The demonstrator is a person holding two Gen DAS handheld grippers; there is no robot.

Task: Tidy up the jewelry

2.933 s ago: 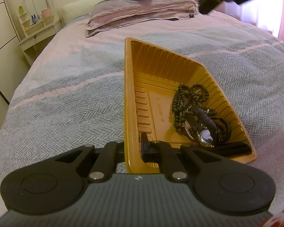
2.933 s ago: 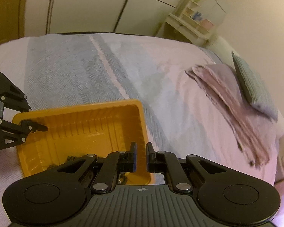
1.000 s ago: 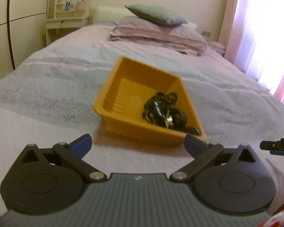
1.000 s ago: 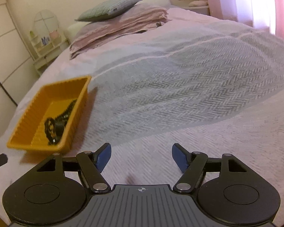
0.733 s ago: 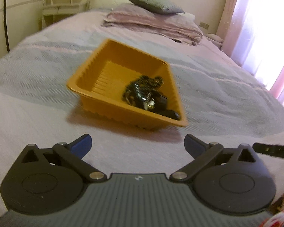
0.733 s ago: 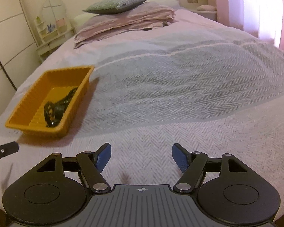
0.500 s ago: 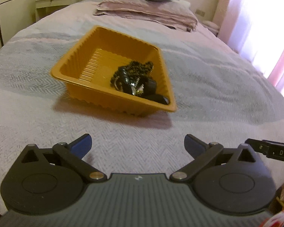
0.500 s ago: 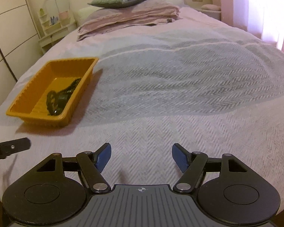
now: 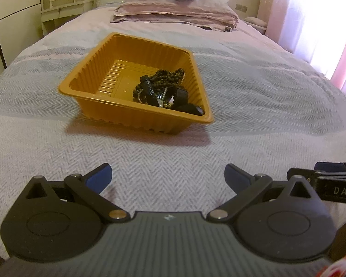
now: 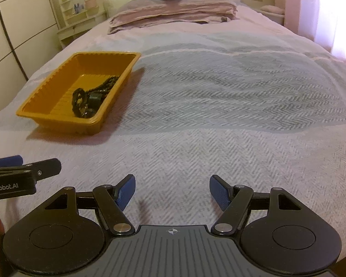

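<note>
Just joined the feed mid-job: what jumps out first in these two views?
The orange tray sits on the striped bedspread, with a dark tangle of beads and a watch heaped in its near right corner. Both the left hand-held gripper and the right hand-held gripper hover open and empty, short of the tray.

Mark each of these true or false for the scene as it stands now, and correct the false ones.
1. The jewelry lies inside the orange tray. True.
2. The left gripper is clamped on the tray's rim. False: it is open and apart from the tray, over the bedspread.
3. The right gripper is open and holds nothing. True.
4. The tray sits on the pillows. False: it rests on the bedspread, nearer the grippers.
5. The jewelry fills the whole tray. False: it is bunched toward one end.
</note>
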